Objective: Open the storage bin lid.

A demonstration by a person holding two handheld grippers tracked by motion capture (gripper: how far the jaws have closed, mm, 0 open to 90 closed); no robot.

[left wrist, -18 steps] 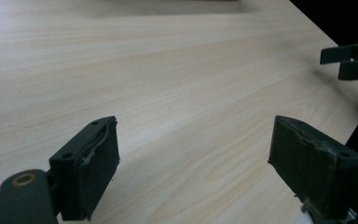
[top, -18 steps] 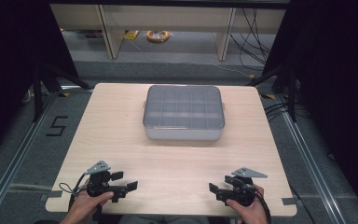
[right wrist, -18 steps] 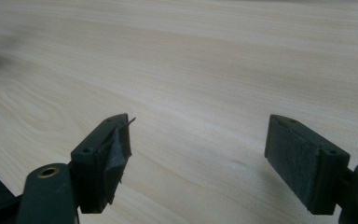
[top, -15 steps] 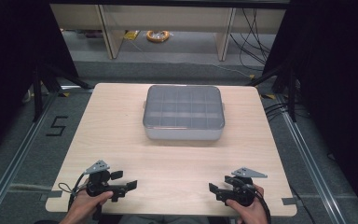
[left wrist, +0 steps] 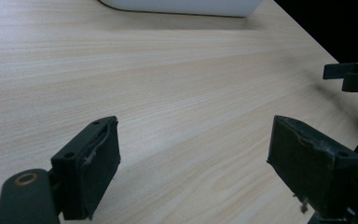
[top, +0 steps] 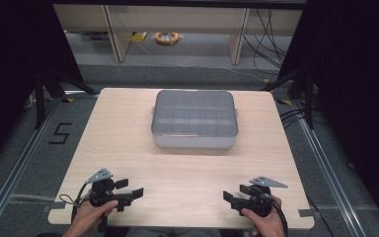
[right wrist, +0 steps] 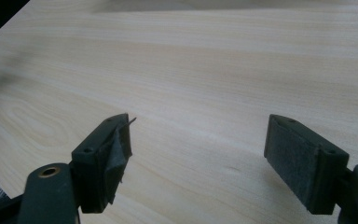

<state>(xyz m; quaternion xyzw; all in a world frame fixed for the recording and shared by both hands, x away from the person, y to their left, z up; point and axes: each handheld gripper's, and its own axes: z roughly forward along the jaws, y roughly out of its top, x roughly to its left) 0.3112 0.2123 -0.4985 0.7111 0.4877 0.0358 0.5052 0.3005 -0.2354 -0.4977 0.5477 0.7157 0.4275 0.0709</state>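
1. Waiting at the near edge of the worktop [top: 128, 143], left tongs [top: 131, 193] and right tongs [top: 232, 199] both stand spread, pinching nothing.
2. Lidded compartment box [top: 194, 118] sits mid-worktop, well apart; reaching forward likely comes next.
3. Nothing lies between; floor cables [top: 168, 37] sit beyond.

A yellow cable coil [top: 168, 37] is lying on the grey floor [top: 197, 64] at the frame's top centre, between pale shelf legs [top: 114, 34].
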